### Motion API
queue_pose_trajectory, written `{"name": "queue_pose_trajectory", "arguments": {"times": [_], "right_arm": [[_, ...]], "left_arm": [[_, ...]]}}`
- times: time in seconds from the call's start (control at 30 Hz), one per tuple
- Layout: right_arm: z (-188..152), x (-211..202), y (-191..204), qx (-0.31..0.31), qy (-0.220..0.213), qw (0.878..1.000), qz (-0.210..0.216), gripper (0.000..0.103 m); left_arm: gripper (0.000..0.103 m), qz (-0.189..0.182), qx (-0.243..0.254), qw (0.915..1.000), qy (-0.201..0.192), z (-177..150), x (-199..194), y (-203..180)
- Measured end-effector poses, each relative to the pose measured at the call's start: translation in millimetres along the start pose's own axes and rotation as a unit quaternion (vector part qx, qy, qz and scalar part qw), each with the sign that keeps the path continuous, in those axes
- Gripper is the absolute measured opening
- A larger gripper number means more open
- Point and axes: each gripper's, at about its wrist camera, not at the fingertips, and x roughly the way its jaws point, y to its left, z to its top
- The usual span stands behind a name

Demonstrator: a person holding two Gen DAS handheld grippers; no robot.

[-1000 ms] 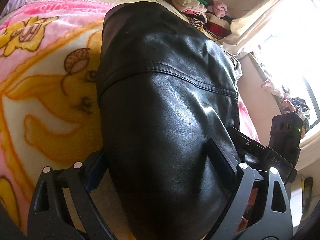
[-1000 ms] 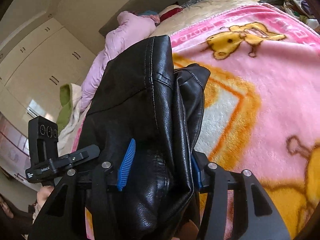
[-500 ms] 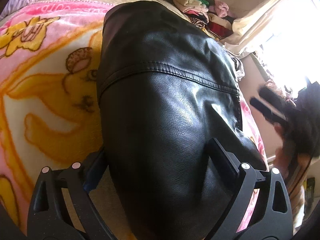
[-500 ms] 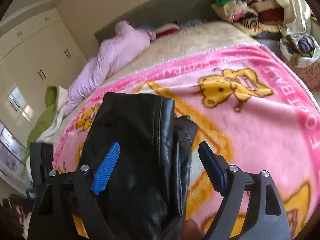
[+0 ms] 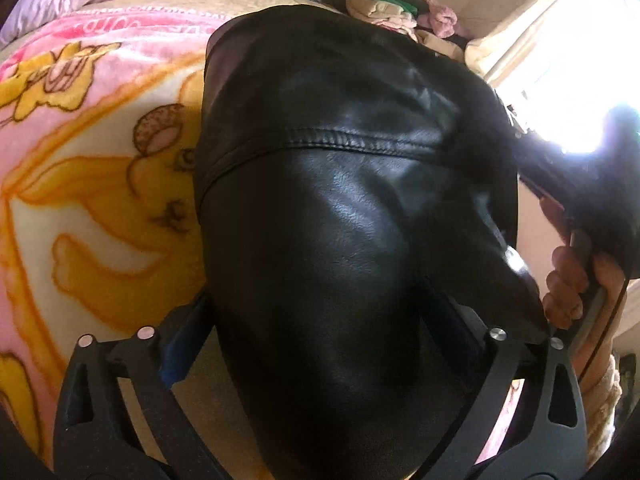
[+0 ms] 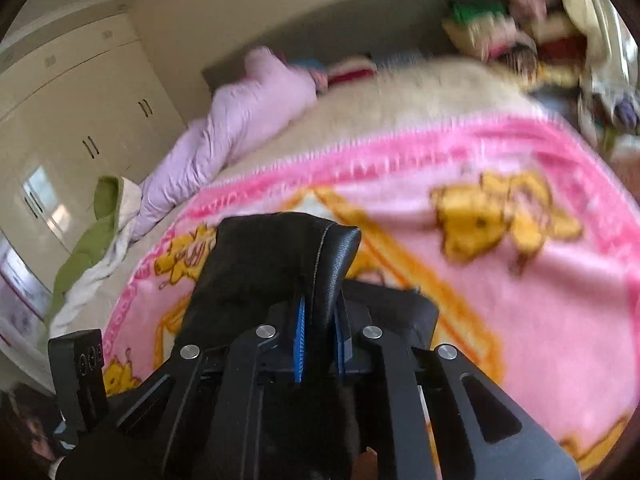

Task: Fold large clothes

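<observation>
A black leather jacket (image 5: 340, 200) lies folded on a pink blanket (image 5: 80, 160) with yellow cartoon figures. My left gripper (image 5: 316, 308) straddles the jacket's near end. Its jaws are opening, at full width, and the leather bulges between the fingers (image 5: 184, 336). In the right wrist view my right gripper (image 6: 320, 312) is shut, its blue pads (image 6: 299, 340) clamping a seamed edge of the jacket (image 6: 280, 252) held above the blanket (image 6: 520, 280). A hand (image 5: 568, 280) with the blurred right gripper shows at the right edge of the left wrist view.
A pile of folded clothes (image 5: 392, 8) sits past the bed's far corner, also seen blurred as the clothes pile (image 6: 500, 28). A lilac duvet (image 6: 240, 120) lies at the head of the bed. A cream wardrobe (image 6: 80, 100) stands at left, a bright window (image 5: 580, 60) at right.
My right gripper, earlier open around the jacket's bulk, has risen, pulled back and shut on a leather edge. The hand holding it has entered the left wrist view. The left gripper stayed put.
</observation>
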Motion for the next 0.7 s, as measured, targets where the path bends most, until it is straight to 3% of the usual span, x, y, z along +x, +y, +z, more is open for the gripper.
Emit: {"name": "queue_pose_trajectory", "arguments": {"times": [0.1, 0.17, 0.27, 0.43, 0.7], "right_arm": [[-6.4, 21.0, -3.7, -0.013, 0.032, 0.999, -0.04, 0.011], [-13.8, 34.1, -9.0, -0.015, 0.052, 0.996, -0.071, 0.016], [-20.4, 37.0, -19.7, 0.001, 0.061, 0.995, -0.085, 0.026], [-29.0, 21.6, -27.0, 0.025, 0.058, 0.994, -0.084, 0.046], [-44.1, -13.9, -21.2, 0.037, 0.044, 0.996, -0.067, 0.061]], "left_arm": [[0.094, 0.017, 0.012, 0.9998, 0.001, -1.3, 2.5, -3.4], [0.094, 0.021, 0.021, 0.9996, 0.002, -2.6, 3.9, -4.7], [0.094, 0.027, 0.029, 0.9992, 0.001, -4.1, 4.6, -7.3], [0.094, 0.023, 0.026, 0.9994, -0.001, -2.9, 2.1, -7.0], [0.093, 0.029, 0.03, 0.9991, -0.01, -5.1, -5.6, -8.5]]}}
